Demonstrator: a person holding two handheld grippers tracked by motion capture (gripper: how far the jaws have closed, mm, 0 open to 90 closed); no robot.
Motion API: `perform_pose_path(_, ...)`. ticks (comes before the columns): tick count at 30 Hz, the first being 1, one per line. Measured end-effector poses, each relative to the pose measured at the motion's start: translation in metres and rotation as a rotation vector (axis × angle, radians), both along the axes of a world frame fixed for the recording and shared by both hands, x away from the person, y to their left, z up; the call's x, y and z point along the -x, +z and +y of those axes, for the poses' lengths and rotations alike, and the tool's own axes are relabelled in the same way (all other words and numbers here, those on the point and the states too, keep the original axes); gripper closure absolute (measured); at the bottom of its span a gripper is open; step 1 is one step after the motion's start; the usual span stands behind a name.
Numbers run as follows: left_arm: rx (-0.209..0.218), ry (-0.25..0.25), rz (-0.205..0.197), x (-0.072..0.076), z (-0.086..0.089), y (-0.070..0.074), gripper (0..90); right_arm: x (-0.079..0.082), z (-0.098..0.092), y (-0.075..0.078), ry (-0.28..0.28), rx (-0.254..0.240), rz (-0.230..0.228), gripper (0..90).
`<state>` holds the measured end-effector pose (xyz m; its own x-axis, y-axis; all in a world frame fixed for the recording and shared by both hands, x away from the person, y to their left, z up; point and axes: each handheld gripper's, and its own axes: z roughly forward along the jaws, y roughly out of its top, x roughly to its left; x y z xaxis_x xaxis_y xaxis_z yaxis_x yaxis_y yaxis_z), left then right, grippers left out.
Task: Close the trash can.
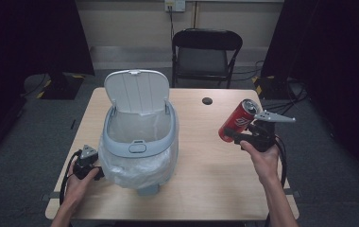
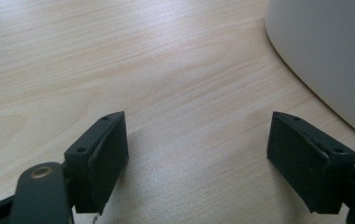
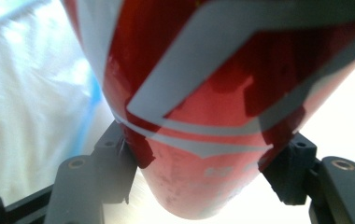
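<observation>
1. The wooden tabletop (image 1: 206, 175) is seen from above, with a black folding chair (image 1: 206, 52) placed behind its far edge.
2. A grey bin (image 1: 139, 137) with a clear plastic liner is set on the left half of the tabletop; its lid (image 1: 136, 91) is raised upright at the back, so the mouth is left open.
3. A red drinks can (image 1: 236, 120) with white stripes is held in the air over the right part of the tabletop, well apart from the bin. It is tilted, its silver top turned up and away from the person. In the right gripper view the can (image 3: 213, 116) is seen up close, red and glossy, with pale bands across it.
4. The right gripper (image 1: 243, 135) is raised above the tabletop in the right hand (image 1: 262, 161), and its fingers (image 3: 115, 163) are clamped on the can from both sides.
5. The left gripper (image 1: 87, 163) is held low just beside the bin's left side, in the left hand (image 1: 81, 182). Its fingers (image 2: 105, 158) are spread wide with only bare tabletop between them.
</observation>
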<state>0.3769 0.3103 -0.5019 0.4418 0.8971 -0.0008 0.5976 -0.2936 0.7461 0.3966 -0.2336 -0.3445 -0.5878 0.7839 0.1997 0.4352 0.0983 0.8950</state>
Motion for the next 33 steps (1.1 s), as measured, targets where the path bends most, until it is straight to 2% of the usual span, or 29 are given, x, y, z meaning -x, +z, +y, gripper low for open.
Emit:
perform_pose_path(1,0.0,0.0,0.0,0.0,0.0,0.0,20.3,0.0,0.0,0.0,0.0,0.0,0.0,35.4)
perform_pose_path(2,-0.002,0.0,0.0,0.0,0.0,0.0,20.3,0.003,0.002,0.009,0.019,-0.01,-0.018,35.4)
perform_pose_path(4,0.0,0.0,0.0,0.0,0.0,0.0,20.3,0.005,0.004,0.014,0.028,-0.01,-0.029,35.4)
perform_pose_path(7,-0.002,0.0,-0.001,0.0,0.0,0.0,20.3,0.01,0.009,0.031,0.066,-0.034,-0.05,35.4)
perform_pose_path(12,0.0,0.0,0.0,0.0,0.0,0.0,20.3,0.012,0.015,0.044,0.101,-0.052,-0.075,35.4)
perform_pose_path(16,0.0,0.0,0.0,0.0,0.0,0.0,20.3,0.014,0.027,0.06,0.157,-0.084,-0.108,35.4)
perform_pose_path(19,-0.001,0.0,0.0,0.0,0.0,0.0,20.3,0.015,0.031,0.067,0.165,-0.084,-0.127,35.4)
perform_pose_path(20,0.0,0.0,0.0,0.0,0.0,0.0,20.3,0.017,0.035,0.075,0.17,-0.077,-0.151,35.4)
perform_pose_path(21,0.0,0.0,0.0,0.0,0.0,0.0,20.3,0.017,0.035,0.075,0.17,-0.077,-0.151,35.4)
perform_pose_path(25,0.0,0.0,0.0,0.0,0.0,0.0,20.3,0.02,0.041,0.092,0.196,-0.097,-0.175,35.5)
perform_pose_path(29,-0.001,0.0,0.0,0.0,0.0,0.0,20.3,0.022,0.046,0.1,0.213,-0.103,-0.193,35.4)
perform_pose_path(33,-0.001,0.0,0.0,0.0,0.0,0.0,20.3,0.021,0.055,0.111,0.237,-0.133,-0.214,35.5)
